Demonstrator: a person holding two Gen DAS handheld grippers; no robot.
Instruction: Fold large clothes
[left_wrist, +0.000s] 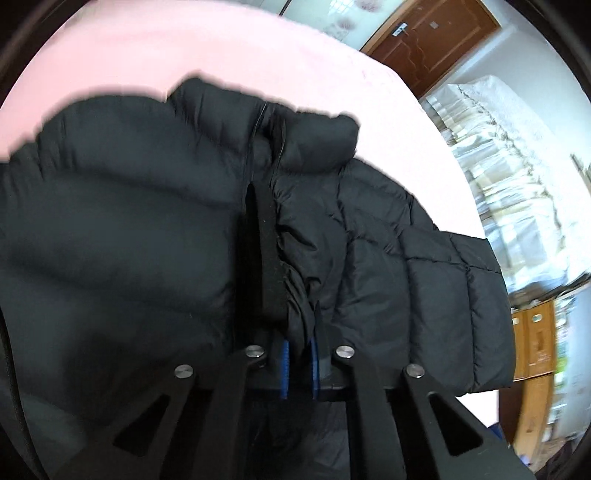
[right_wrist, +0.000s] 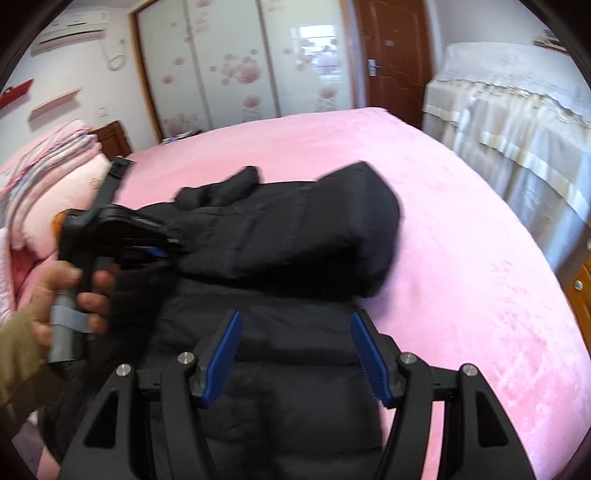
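A black puffer jacket (right_wrist: 288, 236) lies on the pink bed (right_wrist: 461, 258), its upper part folded over the lower part. In the left wrist view the jacket (left_wrist: 129, 229) fills the frame, with one sleeve (left_wrist: 443, 288) lying to the right. My left gripper (left_wrist: 299, 365) is shut on a bunch of jacket fabric between its blue pads (left_wrist: 284, 369). It also shows in the right wrist view (right_wrist: 162, 251), held by a hand at the jacket's left edge. My right gripper (right_wrist: 295, 354) is open and empty, just above the jacket's near part.
Pink pillows and folded bedding (right_wrist: 55, 177) lie at the bed's left. A cloth-covered piece of furniture (right_wrist: 517, 122) stands to the right of the bed. A wardrobe with flowered doors (right_wrist: 240, 59) and a brown door (right_wrist: 391, 55) are behind. A wooden cabinet (left_wrist: 532, 339) stands by the bed.
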